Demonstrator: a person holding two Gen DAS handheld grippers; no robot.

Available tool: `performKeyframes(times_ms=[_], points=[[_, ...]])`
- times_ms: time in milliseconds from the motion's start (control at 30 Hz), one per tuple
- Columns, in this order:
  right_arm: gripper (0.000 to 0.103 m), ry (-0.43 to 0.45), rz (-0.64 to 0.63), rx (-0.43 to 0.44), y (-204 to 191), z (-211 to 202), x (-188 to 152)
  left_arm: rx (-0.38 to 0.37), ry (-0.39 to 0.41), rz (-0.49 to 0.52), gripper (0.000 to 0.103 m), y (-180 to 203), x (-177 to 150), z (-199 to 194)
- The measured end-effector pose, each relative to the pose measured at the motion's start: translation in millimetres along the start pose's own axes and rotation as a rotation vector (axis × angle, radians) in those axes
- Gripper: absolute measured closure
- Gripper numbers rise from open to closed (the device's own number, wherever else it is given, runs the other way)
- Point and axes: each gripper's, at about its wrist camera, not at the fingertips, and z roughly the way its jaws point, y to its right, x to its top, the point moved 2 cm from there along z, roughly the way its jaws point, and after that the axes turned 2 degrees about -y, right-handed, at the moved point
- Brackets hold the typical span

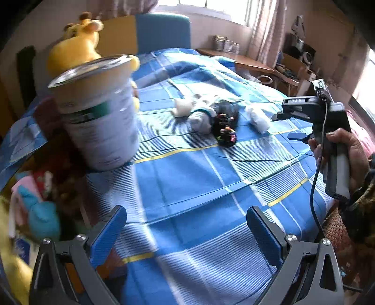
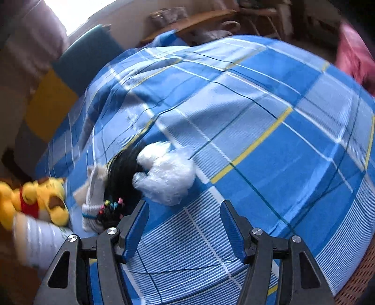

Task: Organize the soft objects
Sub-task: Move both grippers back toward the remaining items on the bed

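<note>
Cluster of soft items on blue plaid bedsheet [image 2: 269, 145]: fluffy white plush toy [image 2: 165, 174] beside black hair-like bundle with coloured clips [image 2: 121, 178], long axis probably running clips-near to far. Left tool [image 1: 186, 231] spread, empty. Right tool [image 2: 185, 225] spread, empty, near white plush.

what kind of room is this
Most likely a bedroom in a home: a bed under a blue checked sheet with a blue and yellow headboard, soft toys such as a yellow plush, and curtained windows.
</note>
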Motion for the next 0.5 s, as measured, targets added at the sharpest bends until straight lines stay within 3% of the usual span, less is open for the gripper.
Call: performKeyframes(times_ms=[100,300,500], points=[[0.039,0.001,0.061,0.035,8.8,-2.9,2.4,0.016,0.000,0.031,0.000,9.0,4.8,12.0],[0.039,0.024,0.174,0.099,26.3,-12.4,7.6,0.007,-0.088,0.026,0.000,17.4,11.7,40.1],[0.039,0.007,0.207,0.149,29.0,-11.2,8.9,0.021,-0.152,0.015,0.000,21.1,17.8,62.4]])
